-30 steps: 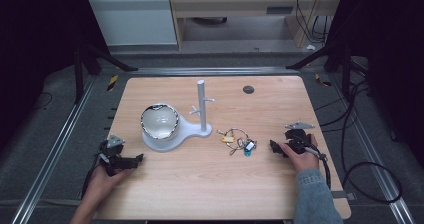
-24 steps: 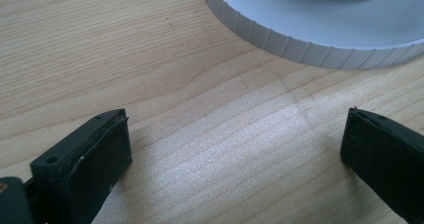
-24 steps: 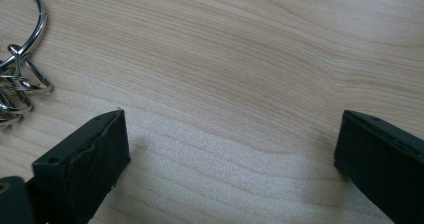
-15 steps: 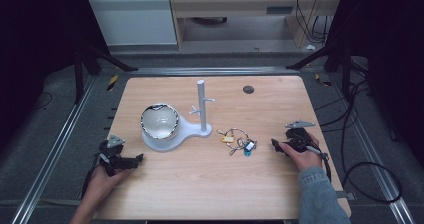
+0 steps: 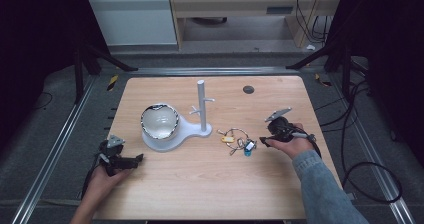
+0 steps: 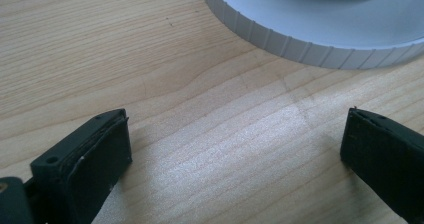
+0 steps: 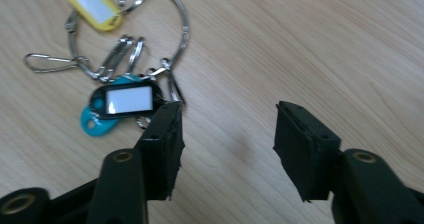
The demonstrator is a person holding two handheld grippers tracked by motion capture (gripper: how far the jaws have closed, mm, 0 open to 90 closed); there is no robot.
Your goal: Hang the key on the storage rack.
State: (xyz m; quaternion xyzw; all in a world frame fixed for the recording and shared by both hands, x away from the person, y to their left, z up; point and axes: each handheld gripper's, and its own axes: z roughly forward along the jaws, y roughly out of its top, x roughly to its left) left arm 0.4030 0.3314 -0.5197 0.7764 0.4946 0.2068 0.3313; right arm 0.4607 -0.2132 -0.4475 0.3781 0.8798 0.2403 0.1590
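A metal key ring [image 5: 235, 134] with yellow, black and teal tags lies on the wooden table [image 5: 210, 179], right of centre. In the right gripper view the ring [image 7: 150, 39] carries a yellow tag [image 7: 95, 6], a black tag [image 7: 127, 100] and a teal tag [image 7: 97, 121]. My right gripper [image 7: 227, 139] is open just beside them, its left jaw close to the black tag, nothing between the jaws. From the high view, that gripper [image 5: 263, 141] sits right of the keys. My left gripper [image 5: 136, 159] rests open near the front left; its jaws [image 6: 235, 154] frame bare wood.
A white stand [image 5: 201, 104] with short pegs rises from a round base [image 6: 310, 39] holding a white bowl [image 5: 159, 121], left of centre. A small dark disc [image 5: 248, 89] lies near the far edge. Cables trail off the table's right side.
The right gripper has shifted a little left and forward, closer to the key ring. The left gripper has stayed where it was.
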